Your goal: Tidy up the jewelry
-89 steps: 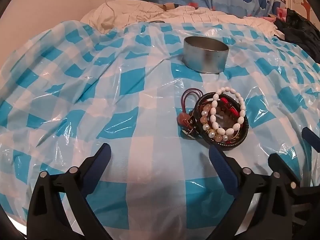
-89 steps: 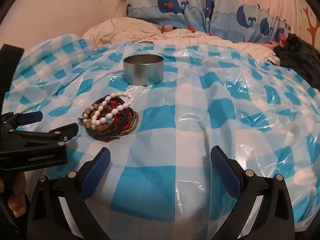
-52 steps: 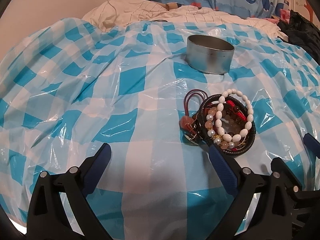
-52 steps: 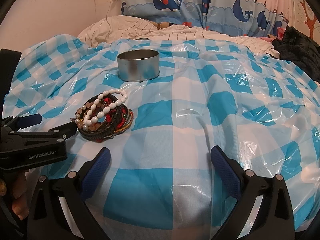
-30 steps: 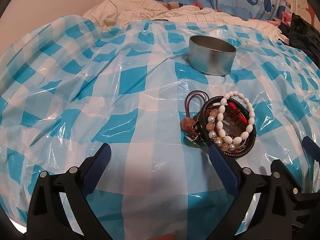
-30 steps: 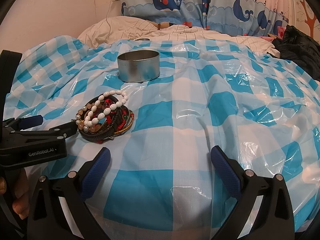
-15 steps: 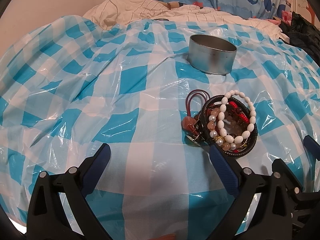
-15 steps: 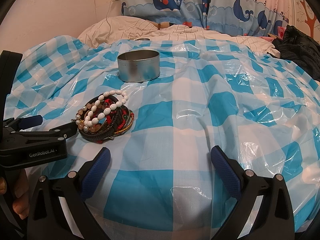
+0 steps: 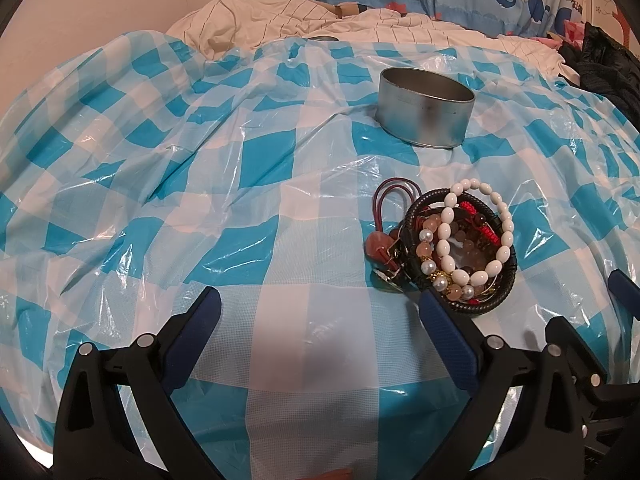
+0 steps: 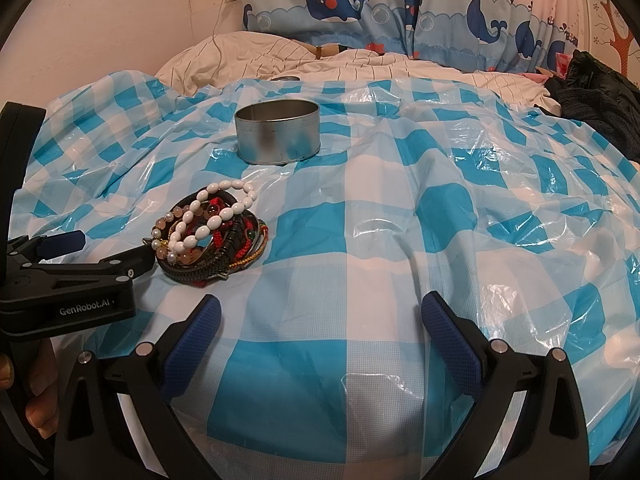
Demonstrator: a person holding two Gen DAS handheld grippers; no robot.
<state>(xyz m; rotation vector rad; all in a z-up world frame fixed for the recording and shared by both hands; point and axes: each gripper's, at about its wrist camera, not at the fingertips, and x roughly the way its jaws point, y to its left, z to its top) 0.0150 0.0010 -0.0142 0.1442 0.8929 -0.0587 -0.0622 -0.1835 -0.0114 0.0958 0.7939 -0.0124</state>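
Note:
A pile of bracelets (image 9: pixel 460 240) lies on the blue-and-white checked plastic sheet (image 9: pixel 256 184): a white bead bracelet on top, pink and pearl beads, red cord and a black braided band. A dark red cord loop (image 9: pixel 390 200) sticks out on its left. Beyond it stands an empty round metal tin (image 9: pixel 424 108). My left gripper (image 9: pixel 320 312) is open, its right finger just in front of the pile. In the right wrist view the pile (image 10: pixel 212 232) is at left, the tin (image 10: pixel 278 132) behind it, and my right gripper (image 10: pixel 320 316) is open over bare sheet.
The left gripper's body (image 10: pixel 68 284), held by a hand (image 10: pixel 36 396), shows at the left edge of the right wrist view. A rumpled white quilt (image 10: pixel 320 64) and whale-print curtain (image 10: pixel 400 8) lie behind. Dark clothing (image 10: pixel 592 88) sits at the far right.
Almost nothing has changed in the last second. Over three seconds both grippers shifted slightly, so the pile and tin sit a little differently in view; both stay open.

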